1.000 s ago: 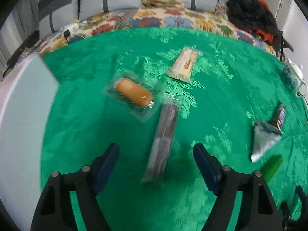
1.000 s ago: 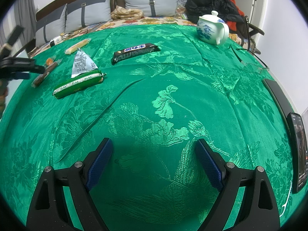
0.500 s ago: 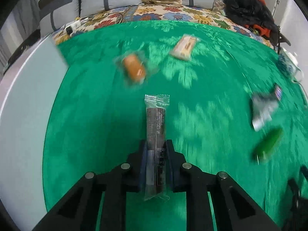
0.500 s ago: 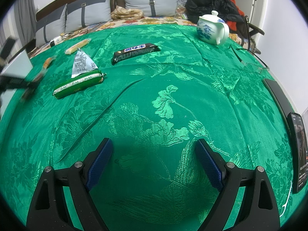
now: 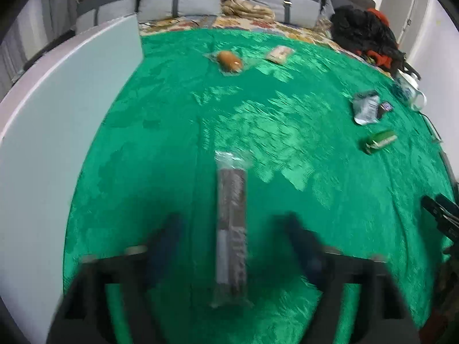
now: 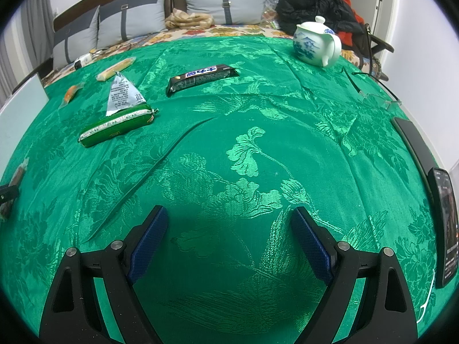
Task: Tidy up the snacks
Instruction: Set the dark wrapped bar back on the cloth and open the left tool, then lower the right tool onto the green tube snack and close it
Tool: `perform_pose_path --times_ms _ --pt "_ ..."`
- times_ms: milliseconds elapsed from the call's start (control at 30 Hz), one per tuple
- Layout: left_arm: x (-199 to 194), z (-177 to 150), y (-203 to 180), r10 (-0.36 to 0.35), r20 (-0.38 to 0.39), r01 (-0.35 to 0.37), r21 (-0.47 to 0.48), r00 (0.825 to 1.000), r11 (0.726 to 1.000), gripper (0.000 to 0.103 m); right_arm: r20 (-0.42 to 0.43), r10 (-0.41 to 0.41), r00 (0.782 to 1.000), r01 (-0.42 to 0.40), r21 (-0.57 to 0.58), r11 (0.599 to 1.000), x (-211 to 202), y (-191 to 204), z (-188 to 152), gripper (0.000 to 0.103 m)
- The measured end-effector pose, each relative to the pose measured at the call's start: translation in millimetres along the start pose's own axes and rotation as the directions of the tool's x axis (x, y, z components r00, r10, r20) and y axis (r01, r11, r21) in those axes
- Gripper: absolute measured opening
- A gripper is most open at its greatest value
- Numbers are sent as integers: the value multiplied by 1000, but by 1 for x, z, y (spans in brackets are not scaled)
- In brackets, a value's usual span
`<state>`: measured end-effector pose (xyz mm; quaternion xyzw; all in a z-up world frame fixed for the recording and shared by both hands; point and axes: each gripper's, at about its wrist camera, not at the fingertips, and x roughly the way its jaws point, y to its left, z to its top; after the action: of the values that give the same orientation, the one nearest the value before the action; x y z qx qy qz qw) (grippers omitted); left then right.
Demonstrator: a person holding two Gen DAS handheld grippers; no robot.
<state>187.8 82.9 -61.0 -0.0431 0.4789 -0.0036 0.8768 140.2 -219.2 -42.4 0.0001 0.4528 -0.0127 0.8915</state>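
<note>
A long brown snack stick in clear wrap (image 5: 231, 189) lies lengthwise on the green cloth (image 5: 287, 149). My left gripper (image 5: 229, 225) is blurred and straddles the stick's near half. Its jaws are opening, and the pads stand clear of the stick on both sides. The same stick shows at the far left edge of the right wrist view (image 6: 15, 179). My right gripper (image 6: 229, 229) is open over bare cloth with nothing between its fingers. A green sausage stick (image 6: 117, 124), a silver triangular packet (image 6: 123, 94) and a black chocolate bar (image 6: 202, 78) lie ahead of it to the left.
A pale board (image 5: 57, 132) stands along the cloth's left side. An orange bun in clear wrap (image 5: 228, 59) and a beige bar (image 5: 279, 54) lie far back. A white-and-blue teapot (image 6: 315, 44), glasses (image 6: 373, 94) and a phone (image 6: 446, 223) sit to the right.
The left gripper shut on the brown stick, carried it nearer and toward the pale board, then spread its jaws off it. The right gripper has not moved.
</note>
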Motion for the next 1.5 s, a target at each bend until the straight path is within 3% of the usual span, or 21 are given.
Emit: perform_pose_path --times_ms 100,367,1500 --pt "7 1 0 52 20 -53 22 998 998 85 0 0 1000 0 0 1000 0 0 0 91" --pt "14 0 10 75 54 -75 4 996 997 103 0 0 1000 0 0 1000 0 0 0 91" --pt "16 0 10 73 58 -73 -1 996 997 103 1 0 1000 0 0 1000 0 0 0 91"
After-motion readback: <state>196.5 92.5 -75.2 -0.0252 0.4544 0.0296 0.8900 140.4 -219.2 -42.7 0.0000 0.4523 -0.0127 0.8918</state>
